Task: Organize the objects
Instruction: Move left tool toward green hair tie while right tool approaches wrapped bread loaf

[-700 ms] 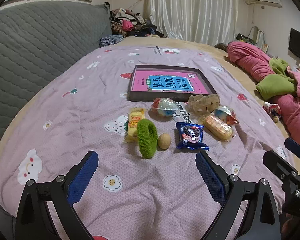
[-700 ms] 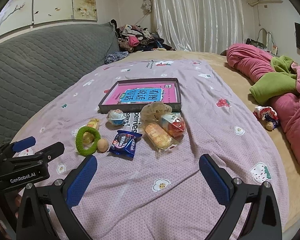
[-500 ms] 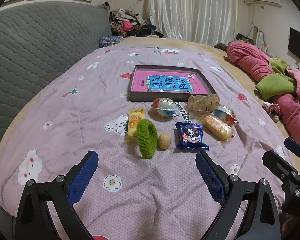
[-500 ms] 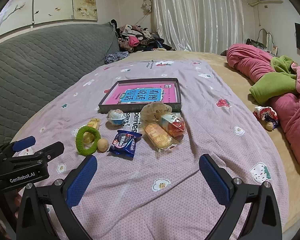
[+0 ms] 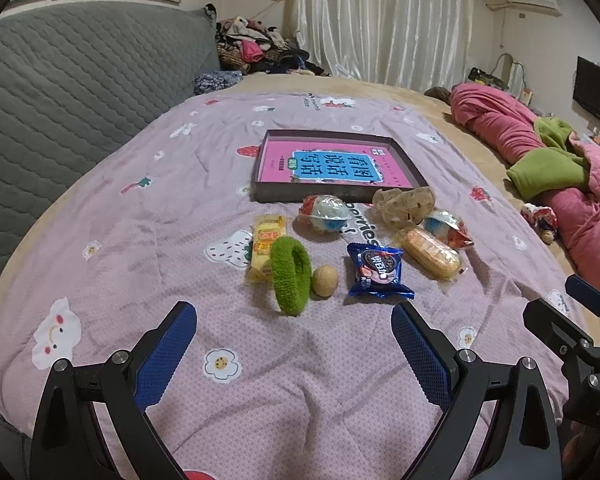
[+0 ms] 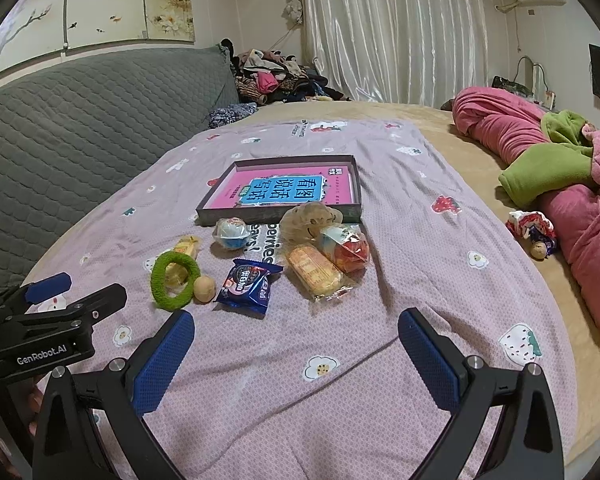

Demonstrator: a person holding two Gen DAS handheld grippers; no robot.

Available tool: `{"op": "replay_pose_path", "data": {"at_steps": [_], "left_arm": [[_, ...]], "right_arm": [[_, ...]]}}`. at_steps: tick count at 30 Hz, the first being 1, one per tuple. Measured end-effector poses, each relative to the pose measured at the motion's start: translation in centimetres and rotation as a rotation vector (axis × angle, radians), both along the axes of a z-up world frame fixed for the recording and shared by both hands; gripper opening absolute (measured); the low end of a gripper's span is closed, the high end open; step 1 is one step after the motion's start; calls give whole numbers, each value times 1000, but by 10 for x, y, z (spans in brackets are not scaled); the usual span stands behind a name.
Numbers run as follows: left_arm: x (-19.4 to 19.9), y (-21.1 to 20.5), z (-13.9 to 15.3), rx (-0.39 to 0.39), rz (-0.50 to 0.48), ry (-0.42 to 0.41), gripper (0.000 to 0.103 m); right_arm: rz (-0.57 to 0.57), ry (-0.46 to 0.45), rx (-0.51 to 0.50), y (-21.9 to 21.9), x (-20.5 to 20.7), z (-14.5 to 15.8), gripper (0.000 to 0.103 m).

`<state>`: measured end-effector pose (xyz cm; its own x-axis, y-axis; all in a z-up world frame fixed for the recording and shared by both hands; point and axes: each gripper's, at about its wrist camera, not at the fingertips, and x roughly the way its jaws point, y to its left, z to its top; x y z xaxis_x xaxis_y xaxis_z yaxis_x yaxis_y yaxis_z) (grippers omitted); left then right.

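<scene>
Both grippers hover low over the bed, left gripper (image 5: pixel 294 336) and right gripper (image 6: pixel 296 334), jaws wide apart, empty, touching nothing. At twelve o'clock lies the green hair tie (image 5: pixel 290 276): soft, light, best pinched across its band. Beyond, crinkly snack packets, then the tray (image 5: pixel 262 196).

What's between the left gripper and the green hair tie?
Nothing visible. The left gripper is open, and only bare purple sheet lies ahead of it up to the green hair tie. A walnut sits just right of the tie.
</scene>
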<state>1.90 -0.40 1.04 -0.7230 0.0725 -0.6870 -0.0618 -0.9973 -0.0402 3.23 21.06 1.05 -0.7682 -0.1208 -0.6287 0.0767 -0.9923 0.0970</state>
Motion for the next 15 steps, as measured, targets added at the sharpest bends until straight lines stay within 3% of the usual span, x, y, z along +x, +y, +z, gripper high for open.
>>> {"op": "replay_pose_path", "data": {"at_steps": [15], "left_arm": [[-16, -7, -12, 25, -24, -28, 98]], "right_arm": [[12, 12, -34, 11, -16, 2, 103]]}}
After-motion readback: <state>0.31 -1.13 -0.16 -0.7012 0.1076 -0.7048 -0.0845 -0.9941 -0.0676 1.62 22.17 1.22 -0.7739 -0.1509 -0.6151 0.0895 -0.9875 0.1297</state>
